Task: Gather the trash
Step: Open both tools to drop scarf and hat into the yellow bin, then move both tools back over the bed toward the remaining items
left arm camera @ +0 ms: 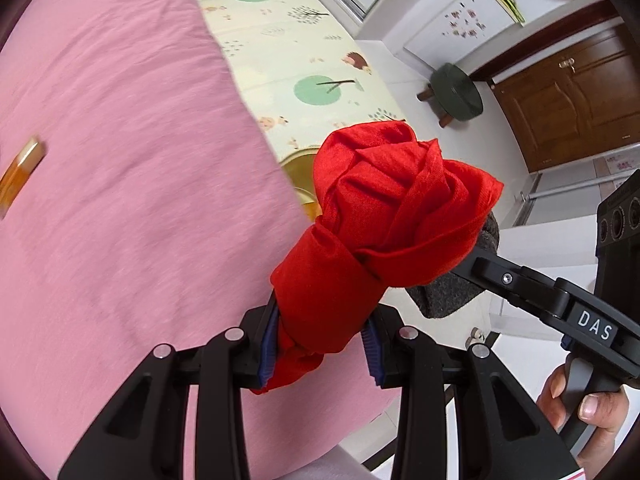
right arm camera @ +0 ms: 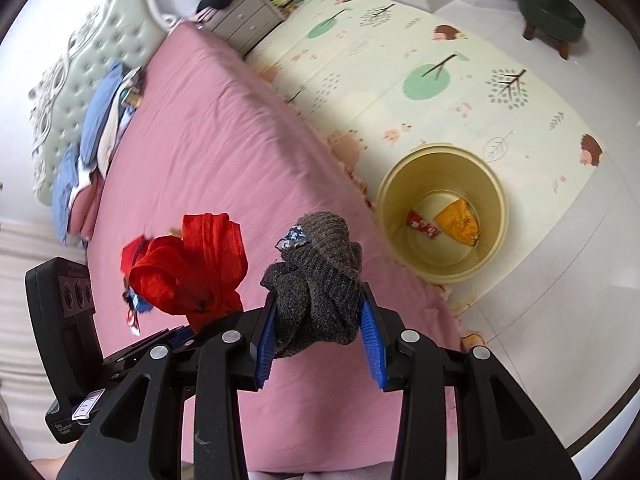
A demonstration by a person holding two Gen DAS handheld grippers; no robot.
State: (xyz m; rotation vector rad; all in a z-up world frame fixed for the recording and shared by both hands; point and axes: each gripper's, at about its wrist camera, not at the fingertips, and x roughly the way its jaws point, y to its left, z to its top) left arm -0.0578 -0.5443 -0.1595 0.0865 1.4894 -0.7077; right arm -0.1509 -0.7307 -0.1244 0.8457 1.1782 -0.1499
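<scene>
In the left wrist view my left gripper [left arm camera: 320, 344] is shut on a bunched red cloth [left arm camera: 384, 216], held over the edge of the pink bed [left arm camera: 120, 160]. In the right wrist view my right gripper [right arm camera: 320, 340] is shut on a grey knitted bundle [right arm camera: 316, 284] with a small blue-and-white wrapper [right arm camera: 292, 238] at its top. The two bundles hang side by side. A yellow bin [right arm camera: 494, 208] stands on the floor beside the bed, with a red wrapper [right arm camera: 422, 224] and an orange wrapper [right arm camera: 460, 222] inside. An orange wrapper [left arm camera: 20, 172] lies blurred on the bed.
A patterned play mat [right arm camera: 400, 40] covers the floor beyond the bin. A dark green stool [right arm camera: 552, 8] stands at the far right. A grey nightstand [right arm camera: 244, 20] and piled bedding [right arm camera: 100, 120] sit at the bed's head. A hand [left arm camera: 592, 404] holds the right gripper's handle.
</scene>
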